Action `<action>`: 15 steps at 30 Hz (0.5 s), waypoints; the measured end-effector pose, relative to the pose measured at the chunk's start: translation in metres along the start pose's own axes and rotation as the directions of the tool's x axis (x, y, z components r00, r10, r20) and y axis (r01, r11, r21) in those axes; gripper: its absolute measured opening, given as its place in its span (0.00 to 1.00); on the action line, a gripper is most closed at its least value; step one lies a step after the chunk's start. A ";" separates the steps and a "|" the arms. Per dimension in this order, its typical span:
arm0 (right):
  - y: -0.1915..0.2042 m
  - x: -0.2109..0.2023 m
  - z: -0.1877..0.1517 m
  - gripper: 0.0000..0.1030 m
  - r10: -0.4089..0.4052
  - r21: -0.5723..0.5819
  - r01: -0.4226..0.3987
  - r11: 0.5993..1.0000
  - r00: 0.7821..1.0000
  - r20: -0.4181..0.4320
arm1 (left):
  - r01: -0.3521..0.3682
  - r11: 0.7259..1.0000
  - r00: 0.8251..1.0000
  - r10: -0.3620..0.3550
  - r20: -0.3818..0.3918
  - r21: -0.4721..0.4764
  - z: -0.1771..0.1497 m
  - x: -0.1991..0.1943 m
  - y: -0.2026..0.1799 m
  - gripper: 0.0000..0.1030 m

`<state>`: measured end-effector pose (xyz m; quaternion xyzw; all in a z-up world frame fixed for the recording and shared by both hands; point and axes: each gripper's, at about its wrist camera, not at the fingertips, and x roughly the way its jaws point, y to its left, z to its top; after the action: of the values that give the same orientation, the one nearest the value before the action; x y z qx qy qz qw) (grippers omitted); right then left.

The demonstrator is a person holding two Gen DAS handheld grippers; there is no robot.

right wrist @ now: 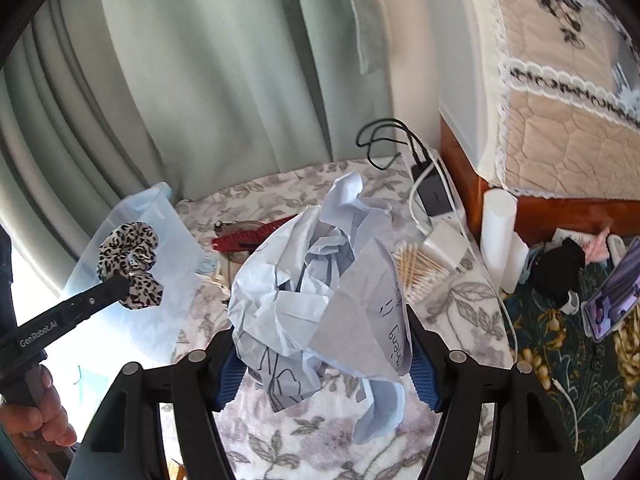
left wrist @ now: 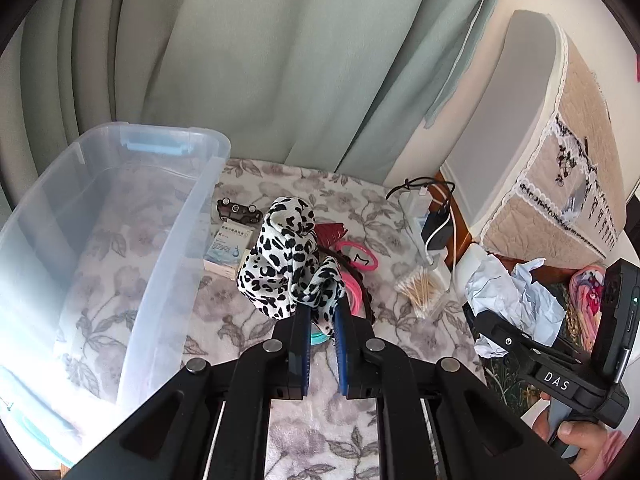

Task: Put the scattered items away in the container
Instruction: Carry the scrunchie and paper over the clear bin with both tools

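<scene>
We've got the left gripper (left wrist: 322,312) w/ its fingers pinched on the leopard scrunchie (left wrist: 290,260), held up off the floral cloth (left wrist: 320,432), just right of the clear plastic bin (left wrist: 176,240). In the right wrist view that scrunchie (right wrist: 130,266) hangs in front of the bin's (right wrist: 160,216) near wall, not inside it.

Our right gripper (right wrist: 326,372) has its fingers spread wide but pressed against both sides of a crumpled paper wad (right wrist: 316,300), white/pale blue w/ some handwriting on it; wad's lifted above the cloth (right wrist: 312,440), well right of the bin. From the left cam the same wad (left wrist: 516,300) and right gripper (left wrist: 494,334) sit far right of the bin, past the cloth's edge.

On the cloth, right of the bin: a small white medicine box (left wrist: 230,250) just beside the bin wall, a dark clip-like thing (left wrist: 239,210) behind it, a red comb (left wrist: 330,234), pink hoops (left wrist: 358,260), and a bundle of cotton swabs (left wrist: 420,288) further right. Power strip w/ chargers (left wrist: 430,232) lies beyond the swabs, farthest from the bin. Bin interior looks bare where we see through it.
</scene>
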<state>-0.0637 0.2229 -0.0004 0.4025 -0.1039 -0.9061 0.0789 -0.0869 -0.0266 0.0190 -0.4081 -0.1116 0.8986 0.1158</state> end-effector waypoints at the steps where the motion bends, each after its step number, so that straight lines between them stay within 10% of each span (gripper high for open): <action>1: 0.007 -0.005 0.003 0.69 0.009 -0.018 -0.009 1.000 1.000 0.009 | 0.004 1.000 1.000 -0.004 0.012 -0.004 0.002 -0.005 0.001 0.10; 15: 0.105 -0.028 0.036 0.69 0.193 -0.258 -0.173 0.951 0.980 0.054 | -0.072 0.989 0.973 0.099 0.210 -0.131 0.020 -0.090 0.060 0.10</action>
<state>-0.0663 0.1323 0.0697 0.3418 -0.0280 -0.9159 0.2086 -0.0517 -0.1130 0.0782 -0.3187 -0.1605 0.9333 0.0389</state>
